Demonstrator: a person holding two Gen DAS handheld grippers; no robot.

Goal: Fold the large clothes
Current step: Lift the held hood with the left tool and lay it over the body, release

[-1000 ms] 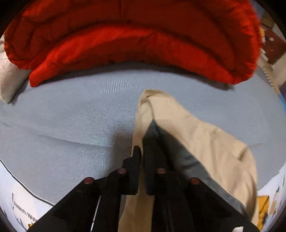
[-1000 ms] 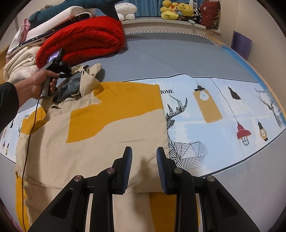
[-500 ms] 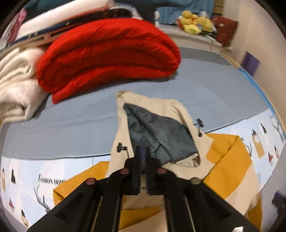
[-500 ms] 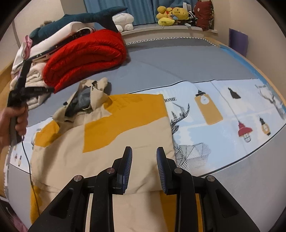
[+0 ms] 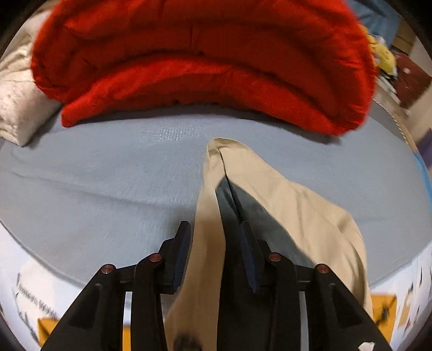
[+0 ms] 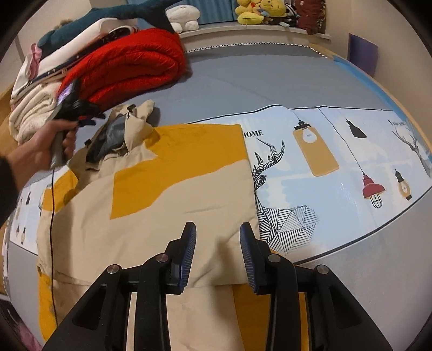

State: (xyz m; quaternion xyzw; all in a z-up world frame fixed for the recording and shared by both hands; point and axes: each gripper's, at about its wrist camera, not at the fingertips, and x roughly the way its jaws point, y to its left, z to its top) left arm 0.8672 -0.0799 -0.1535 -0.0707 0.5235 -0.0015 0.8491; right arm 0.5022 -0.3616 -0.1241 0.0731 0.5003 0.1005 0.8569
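A beige and yellow hooded jacket (image 6: 172, 194) lies partly folded on the bed. Its beige hood (image 5: 270, 194) with grey lining lies on the grey sheet near the red quilt. My left gripper (image 5: 213, 243) is open, its jaws on either side of the hood's beige edge, which runs between them. It also shows in the right wrist view (image 6: 89, 118), held in a hand at the hood. My right gripper (image 6: 217, 240) is open and empty, hovering over the jacket's near folded edge.
A folded red quilt (image 5: 205, 62) lies just beyond the hood, with white blankets (image 5: 16, 102) to its left. The bed has a grey sheet (image 6: 256, 81) and a printed cover (image 6: 337, 167). Plush toys (image 6: 256, 12) sit on the far ledge.
My left gripper has gone from shut and drawn back to open and low around the hood's edge, close to the red quilt. My right gripper has stayed open over the jacket.
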